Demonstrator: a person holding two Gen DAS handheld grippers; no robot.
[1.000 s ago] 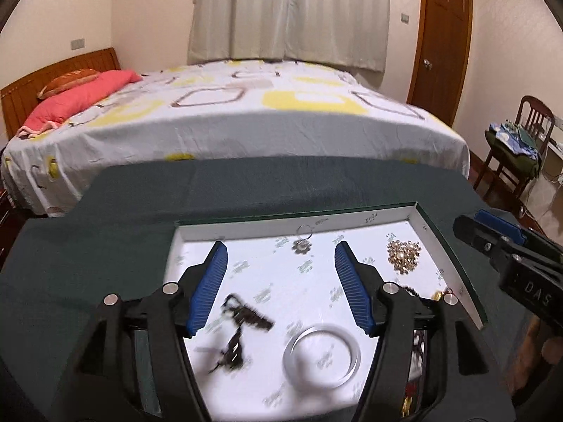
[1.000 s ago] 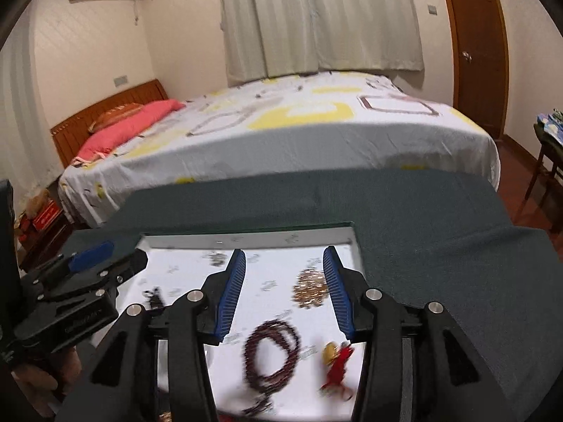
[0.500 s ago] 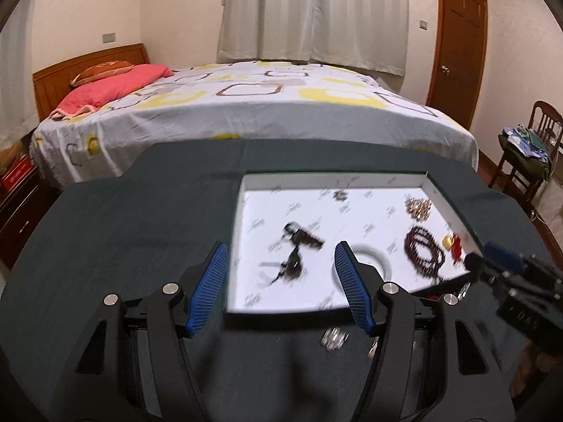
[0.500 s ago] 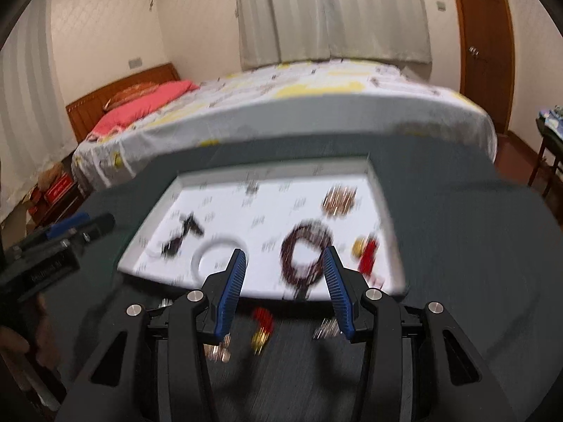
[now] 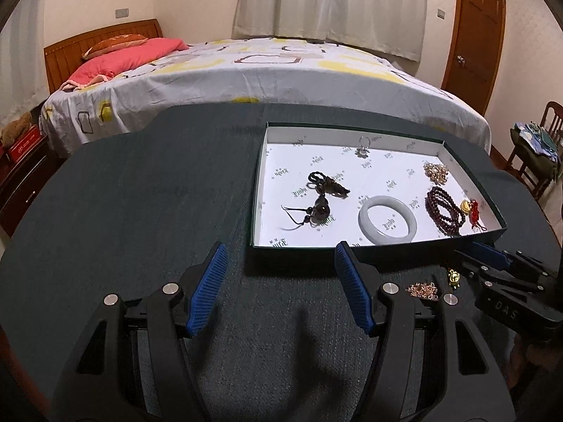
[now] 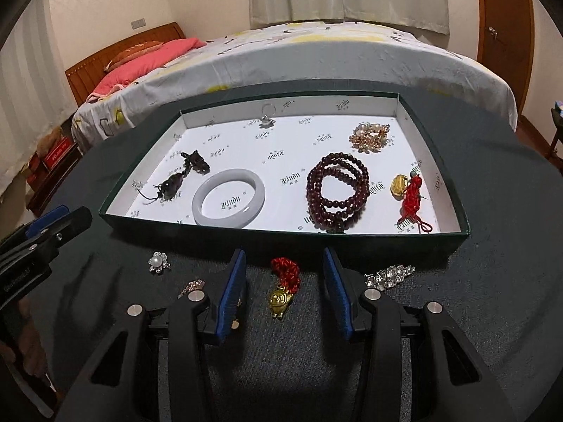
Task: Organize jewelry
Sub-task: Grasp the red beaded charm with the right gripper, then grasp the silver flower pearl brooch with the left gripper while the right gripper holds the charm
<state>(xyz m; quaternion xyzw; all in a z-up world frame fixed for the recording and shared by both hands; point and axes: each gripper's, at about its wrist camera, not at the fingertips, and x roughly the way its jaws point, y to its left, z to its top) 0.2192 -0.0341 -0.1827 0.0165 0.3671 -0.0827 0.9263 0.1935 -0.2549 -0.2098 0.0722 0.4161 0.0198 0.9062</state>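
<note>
loose brooches [image 6: 159,262] flank the charm [image 6: 283,287] before tray [image 6: 281,237].

Both hand-held grippers have drawn back from above the shallow dark-green tray with the white printed lining [image 6: 454,190] toward its near side. The left hand-held gripper [image 5: 279,283], previously over the tray's lining, is now over bare dark counter cloth [image 5: 140,204] outside the near left corner. The right hand-held gripper [image 6: 283,288], previously over the dark red bead bracelet [image 6: 337,190], now straddles a gold charm on a red knotted cord [image 6: 283,286] lying on the counter before the tray.
</note>
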